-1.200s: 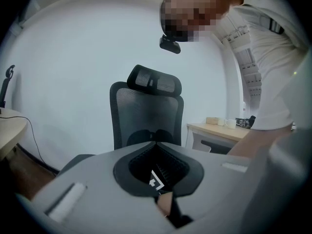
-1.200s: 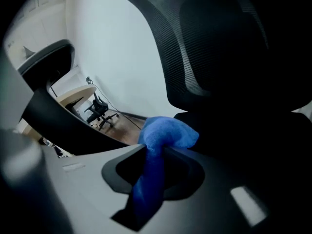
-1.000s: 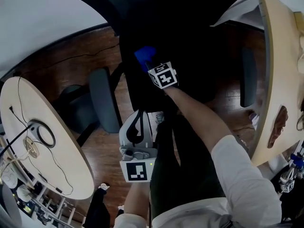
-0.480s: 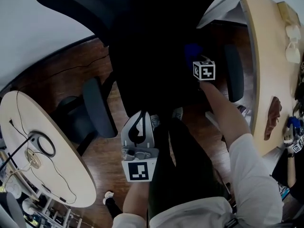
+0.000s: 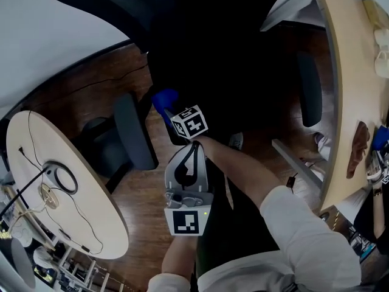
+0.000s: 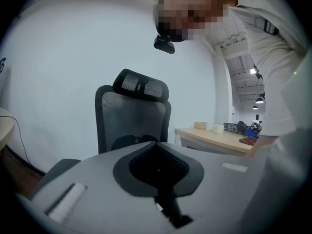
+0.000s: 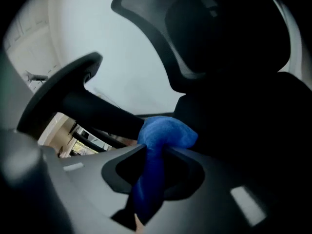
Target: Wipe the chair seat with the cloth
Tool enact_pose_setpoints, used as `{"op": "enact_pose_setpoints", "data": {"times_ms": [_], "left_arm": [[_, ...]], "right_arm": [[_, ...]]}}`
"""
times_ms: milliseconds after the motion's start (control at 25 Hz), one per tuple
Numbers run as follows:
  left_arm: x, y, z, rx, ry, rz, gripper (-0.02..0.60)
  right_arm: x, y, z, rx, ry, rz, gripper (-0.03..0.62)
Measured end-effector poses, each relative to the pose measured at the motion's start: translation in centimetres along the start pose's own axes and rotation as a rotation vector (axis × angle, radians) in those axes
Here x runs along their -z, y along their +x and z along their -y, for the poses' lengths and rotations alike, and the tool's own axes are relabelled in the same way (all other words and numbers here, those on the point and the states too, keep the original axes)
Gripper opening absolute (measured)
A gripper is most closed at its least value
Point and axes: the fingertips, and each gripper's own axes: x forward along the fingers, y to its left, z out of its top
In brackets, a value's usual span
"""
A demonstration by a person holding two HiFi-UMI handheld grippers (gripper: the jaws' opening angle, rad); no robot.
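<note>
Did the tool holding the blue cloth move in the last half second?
Yes. The right gripper with the blue cloth swept left across the chair seat, from beside the right-side armrest to near the left-side armrest.

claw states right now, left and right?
Left claw: shut, nothing in it.
Right claw: shut on the blue cloth.

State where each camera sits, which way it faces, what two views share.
Head view: on the person's head, facing down at the black chair seat; shows forearms, left gripper, right gripper.
Left gripper view: on that gripper, facing a black mesh chair back; shows its shut jaws, white sleeve.
Right gripper view: on that gripper, facing the seat; jaws clamp the blue cloth.
Shared: head and right gripper views show the cloth.
</note>
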Motion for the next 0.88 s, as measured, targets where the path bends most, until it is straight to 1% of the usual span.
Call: {"op": "enact_pose_setpoints", "data": {"times_ms": [40,120,200,280,400,520,600,680,760,800,880], "left_arm": [[0.1,-0.2,0.0,0.0,0.005,-0.004,0.0],[0.5,-0.6,-0.1,0.0,0.014,-0.013,0.0],[0.9,-1.2,-0.6,-0.008,0.018,-0.017,0.0],[1.2,-1.7,-1.3,-0.024,0.015,-0.017,0.0],[1.2,-1.5,-1.8,-0.04,-0.003,-0.008,0.0],[0.9,-1.0,-1.6,-0.034,-0.014,0.003,0.0],[0.7,-0.7,-1.2,-0.022,-0.016,0.009,0.0],[0.5,-0.2,-0.6,-0.005,-0.019,0.013,0.0],[0.6,0.2,0.0,0.01,-0.022,0.01,0.0],[0.7,0.3,0.4,0.015,-0.025,0.01,0.0],[0.8,0.5,1.1,0.025,-0.025,0.011,0.0]], "right_arm": [[1.0,1.1,-0.1,0.012,0.0,-0.019,0.094],[2.1,1.8,1.2,0.053,-0.011,-0.03,0.094],[2.5,0.9,3.6,0.095,-0.034,-0.03,0.094],[2.9,-1.1,6.7,0.142,-0.07,-0.033,0.094],[3.5,-6.4,13.6,0.243,-0.094,-0.038,0.094],[4.2,-12.9,20.9,0.373,-0.093,-0.044,0.092],[4.3,-17.2,24.8,0.446,-0.077,-0.038,0.092],[4.2,-20.9,27.8,0.512,-0.049,-0.024,0.092],[4.2,-23.1,29.4,0.548,-0.023,-0.008,0.092],[4.2,-23.5,29.6,0.549,-0.014,0.001,0.092],[3.9,-22.9,28.3,0.513,-0.015,0.026,0.092]]}}
